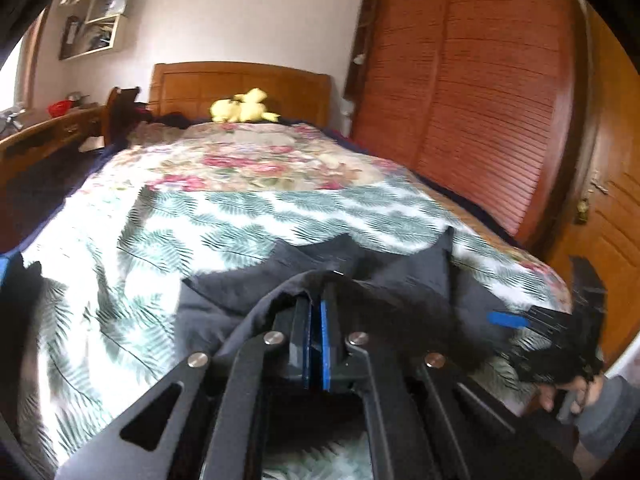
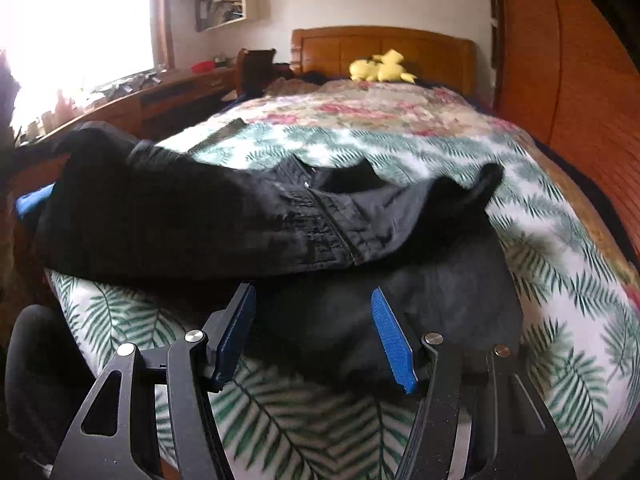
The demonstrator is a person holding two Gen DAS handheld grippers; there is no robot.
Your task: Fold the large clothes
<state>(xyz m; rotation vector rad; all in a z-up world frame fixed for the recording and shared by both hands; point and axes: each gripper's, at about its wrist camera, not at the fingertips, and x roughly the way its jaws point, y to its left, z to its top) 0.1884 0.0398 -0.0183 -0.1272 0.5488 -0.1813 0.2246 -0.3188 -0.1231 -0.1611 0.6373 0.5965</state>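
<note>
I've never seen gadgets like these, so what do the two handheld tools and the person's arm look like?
Each tool is a black metal frame of angled bars with cut-out holes and round silver pins. The left tool and right tool both end in flat, blue ribbed pads. A grey ribbed sleeve cuff covers the wrist.

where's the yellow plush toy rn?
Yellow plush toy lies at the far end of the bed, against the wooden headboard, top centre in both wrist views.

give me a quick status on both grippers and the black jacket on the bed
Left gripper shut on black zip-up jacket. Right gripper open, jaws at jacket's near edge. Jacket crumpled on leaf-print bedspread. Nothing in the way.
</note>
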